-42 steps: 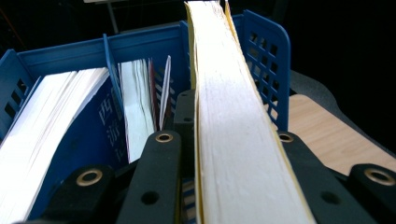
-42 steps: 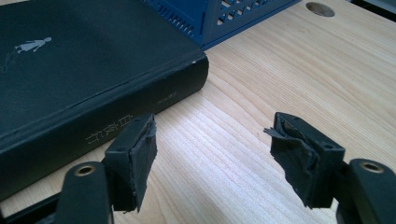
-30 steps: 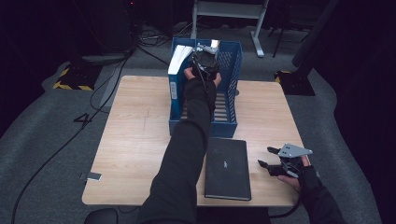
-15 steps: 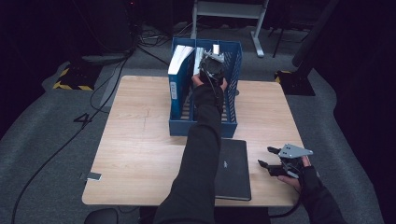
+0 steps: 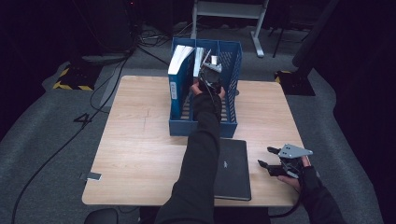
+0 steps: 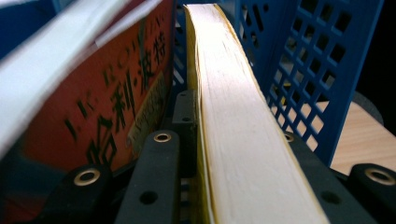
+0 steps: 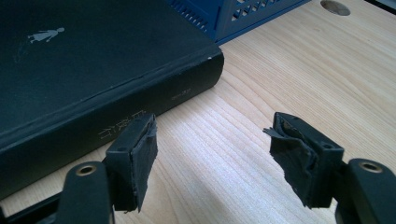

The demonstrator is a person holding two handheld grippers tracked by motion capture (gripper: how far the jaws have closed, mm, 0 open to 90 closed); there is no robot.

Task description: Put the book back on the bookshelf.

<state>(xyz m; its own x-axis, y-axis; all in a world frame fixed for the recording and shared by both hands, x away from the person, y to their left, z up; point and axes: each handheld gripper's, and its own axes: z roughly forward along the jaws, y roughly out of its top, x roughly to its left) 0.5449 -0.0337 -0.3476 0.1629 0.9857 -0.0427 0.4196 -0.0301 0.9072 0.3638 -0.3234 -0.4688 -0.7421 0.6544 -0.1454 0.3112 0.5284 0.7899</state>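
A blue lattice crate (image 5: 231, 60) stands at the table's far middle with books upright in it. My left gripper (image 5: 207, 73) reaches into it, shut on a thin book (image 6: 229, 116) with yellowish page edges, one jaw on each side of it. In the high view this held book (image 5: 199, 57) stands beside a thick white-paged book (image 5: 180, 58). An orange-covered book (image 6: 116, 93) leans just to its left. My right gripper (image 5: 270, 167) rests open near the table's front right, its pads (image 7: 140, 158) bare, beside a black hardcover book (image 5: 232, 168) lying flat (image 7: 93, 60).
The wooden table (image 5: 140, 140) has bare room on its left half and a cable hole (image 7: 334, 6) near the crate. A small tag (image 5: 93, 176) lies at the front left edge. Cables and a metal stand (image 5: 224, 9) are on the floor behind.
My left arm has shifted a little to the right over the crate, carrying the thin book with it. The right gripper has stayed where it was.
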